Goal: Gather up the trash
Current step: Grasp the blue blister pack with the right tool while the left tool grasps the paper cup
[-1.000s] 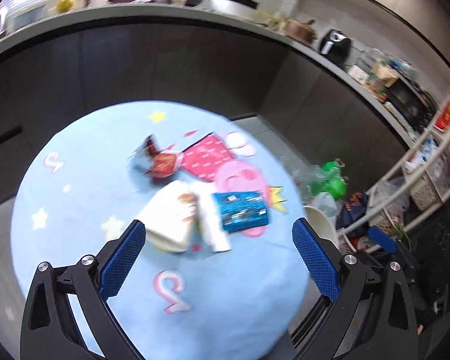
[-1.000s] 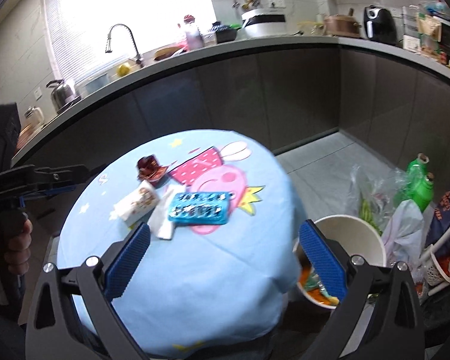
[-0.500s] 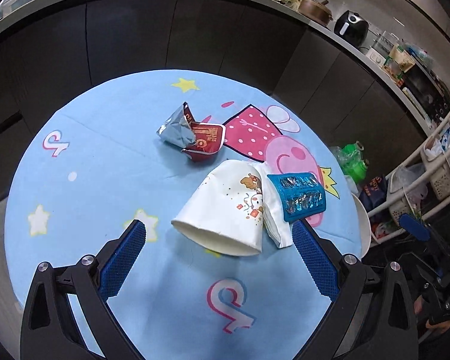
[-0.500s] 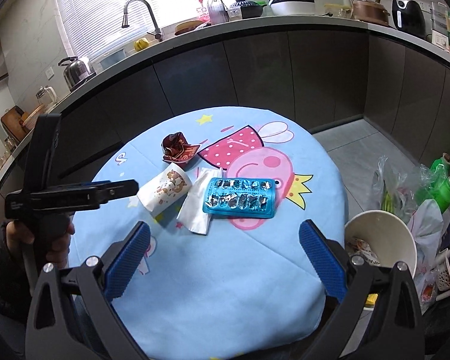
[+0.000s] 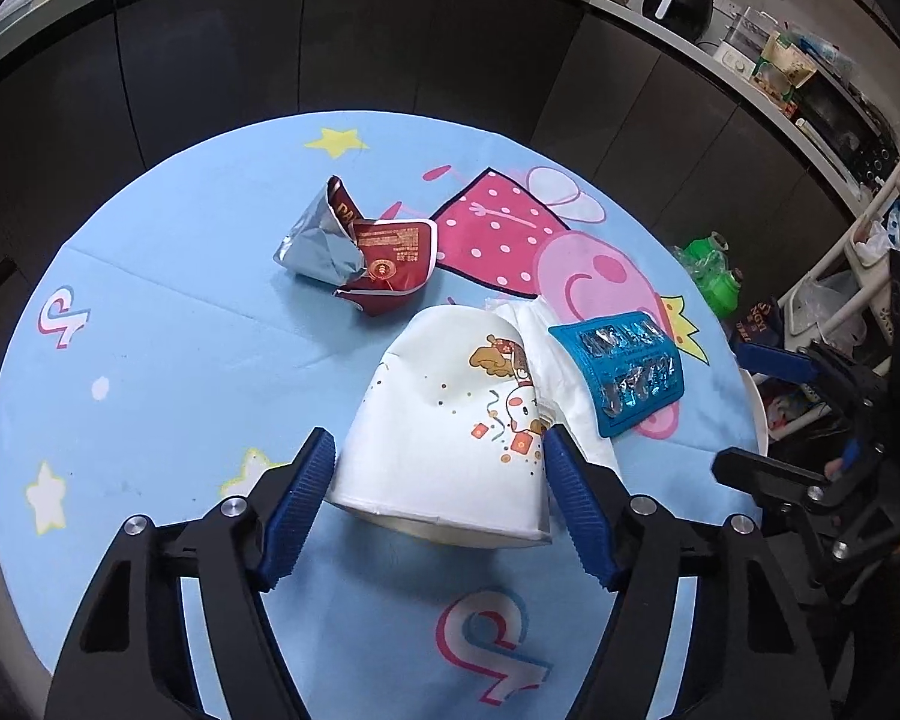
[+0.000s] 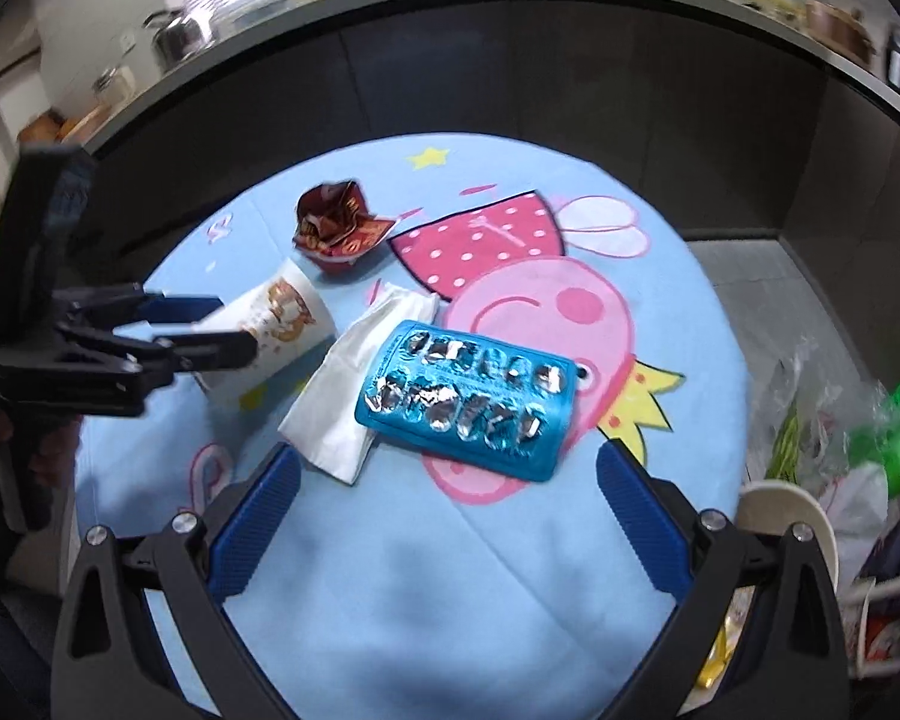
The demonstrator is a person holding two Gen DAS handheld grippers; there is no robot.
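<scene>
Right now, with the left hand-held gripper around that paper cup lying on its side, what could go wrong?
1. The left hand-held gripper is closing on the paper cup near its open rim; the thin wall may crumple or squirt out.
2. The white napkin lies against the cup, so it could get dragged along.
3. The blue blister pack rests partly on that napkin; if the napkin shifts, the pack may slide toward the table edge, where the bin sits below.
</scene>
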